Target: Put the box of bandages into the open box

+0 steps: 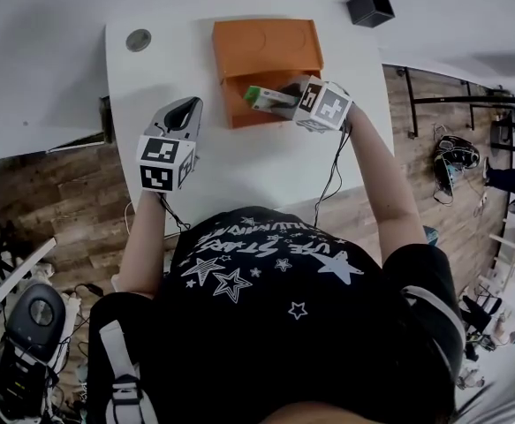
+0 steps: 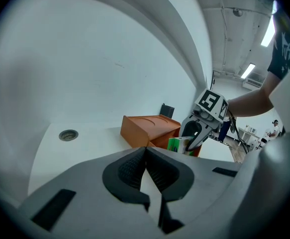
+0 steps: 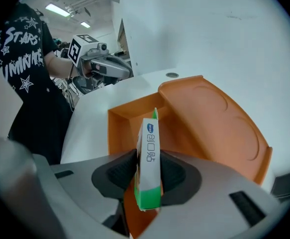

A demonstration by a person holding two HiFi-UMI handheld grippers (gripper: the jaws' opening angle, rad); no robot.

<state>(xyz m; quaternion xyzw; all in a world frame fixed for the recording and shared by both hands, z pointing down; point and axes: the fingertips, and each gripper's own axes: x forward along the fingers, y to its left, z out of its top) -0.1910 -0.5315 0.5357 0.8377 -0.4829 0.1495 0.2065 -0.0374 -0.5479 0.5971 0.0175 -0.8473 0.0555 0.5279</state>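
Jaws of the right gripper [image 3: 148,169] clamp the green-and-white box of bandages [image 3: 151,143] by its flat sides, above the cavity of the orange open box [image 3: 209,123]. At that box's 7 o'clock, the left gripper [image 2: 145,172] hovers over the white tabletop [image 1: 239,166], jaws closed and empty.

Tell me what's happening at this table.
A person holds a hand-held gripper in each hand over a white table. The right hand-held gripper has the green-and-white box of bandages pinched between its jaws and holds it above the inside of the open orange box, whose lid is folded back. The bandage box is not yet lying inside. The left hand-held gripper is off to the side, jaws together and holding nothing.
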